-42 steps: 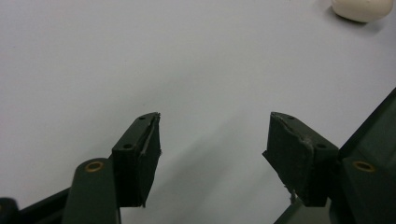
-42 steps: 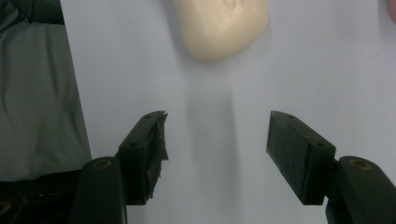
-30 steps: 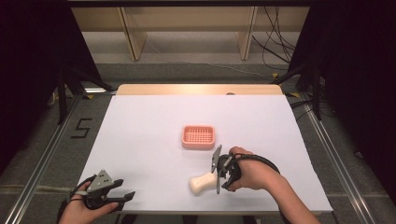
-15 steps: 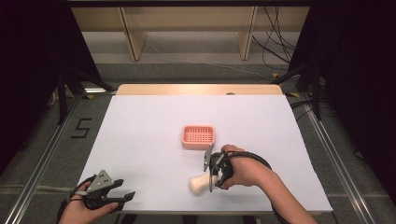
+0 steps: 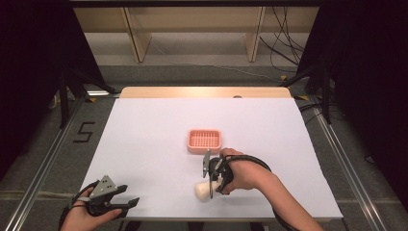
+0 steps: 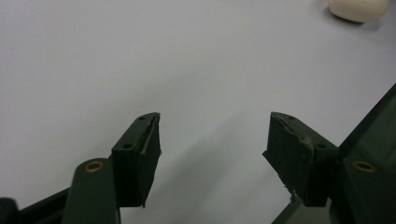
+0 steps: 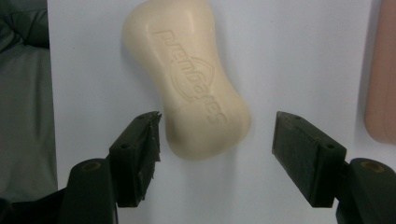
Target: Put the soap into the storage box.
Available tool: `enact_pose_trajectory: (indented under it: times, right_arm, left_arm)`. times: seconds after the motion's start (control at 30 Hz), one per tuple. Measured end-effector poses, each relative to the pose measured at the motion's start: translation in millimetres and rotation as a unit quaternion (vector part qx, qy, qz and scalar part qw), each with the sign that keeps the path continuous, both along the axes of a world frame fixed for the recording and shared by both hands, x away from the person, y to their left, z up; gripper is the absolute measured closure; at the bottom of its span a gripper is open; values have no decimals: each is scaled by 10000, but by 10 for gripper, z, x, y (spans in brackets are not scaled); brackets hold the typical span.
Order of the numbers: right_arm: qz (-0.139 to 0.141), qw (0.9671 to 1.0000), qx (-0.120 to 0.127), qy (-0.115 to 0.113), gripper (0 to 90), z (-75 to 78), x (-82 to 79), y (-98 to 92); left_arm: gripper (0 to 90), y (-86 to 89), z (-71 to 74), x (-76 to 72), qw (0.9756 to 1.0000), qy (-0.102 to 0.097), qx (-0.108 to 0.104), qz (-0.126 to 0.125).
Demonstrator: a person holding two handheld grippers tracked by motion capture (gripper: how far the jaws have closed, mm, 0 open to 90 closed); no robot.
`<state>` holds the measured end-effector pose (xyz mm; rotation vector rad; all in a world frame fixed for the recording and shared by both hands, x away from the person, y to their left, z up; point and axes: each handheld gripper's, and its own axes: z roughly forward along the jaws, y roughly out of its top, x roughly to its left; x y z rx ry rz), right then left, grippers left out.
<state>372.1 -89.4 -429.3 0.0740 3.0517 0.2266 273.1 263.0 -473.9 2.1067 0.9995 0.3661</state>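
My right gripper has just been opening, its fingers wide and not touching the soap bar lying on the white surface near the pink soap dish, so I should straddle its narrow waist squarely before closing.

A fixed camera looks forward and down over the whole white table. Two close cameras ride the grippers, facing low across the tabletop. All three views share the cream soap bar, lower centre from above.
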Motion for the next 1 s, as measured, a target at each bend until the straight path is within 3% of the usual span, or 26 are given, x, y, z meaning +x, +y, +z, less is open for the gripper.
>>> enact_pose_trajectory:
  times: [0.03, 0.07, 0.17, 0.2, 0.27, 0.3, 0.43, 0.47, 0.53, 0.63, 0.67, 0.93, 1.0]
  right_arm:
    - [0, 10000, 0, 0, 327, 0, 0, 0]
    - [172, 9997, -73, -149, 325, -9, 24, 15]
    - [95, 10000, -23, -6, 323, -24, 8, 34]
    - [254, 9997, 40, -33, 322, -36, 32, 44]
    - [279, 9995, -61, -151, 322, -39, 36, 55]
    - [618, 9979, -15, -179, 321, -53, 78, 74]
    - [173, 9998, -112, -47, 320, -53, 24, 88]
    - [348, 9993, -60, -113, 320, -62, 46, 98]
    - [293, 9994, -193, -6, 318, -66, 47, 116]
    - [490, 9986, -138, -106, 317, -76, 71, 126]
    - [314, 9992, -242, -19, 317, -75, 50, 135]
    - [539, 9982, -265, -12, 316, -98, 82, 184]
    - [458, 9985, -300, 47, 316, -96, 67, 196]
  left_arm:
    - [346, 0, 0, 0, 10000, 0, 0, 0]
    - [346, 0, 0, 0, 10000, 1, -2, -2]
    - [346, 0, -1, -1, 10000, 2, -4, 0]
    - [346, 0, 0, 0, 10000, 2, -2, 0]
    - [346, -1, 1, -3, 10000, -2, -2, 9]
    - [346, 11, 11, 8, 9999, -49, 109, -82]
    - [346, 12, 10, 9, 9999, -51, 102, -86]
    - [346, 3, 7, 3, 10000, -40, 43, -38]
    - [346, 0, 0, -1, 10000, 0, -10, -3]
    - [346, 12, 8, 10, 9999, -59, 92, -92]
    - [346, 11, 10, 9, 9999, -48, 95, -87]
    - [346, 13, 6, 11, 9999, -51, 93, -91]
    - [346, 11, 5, 13, 9999, -58, 80, -100]
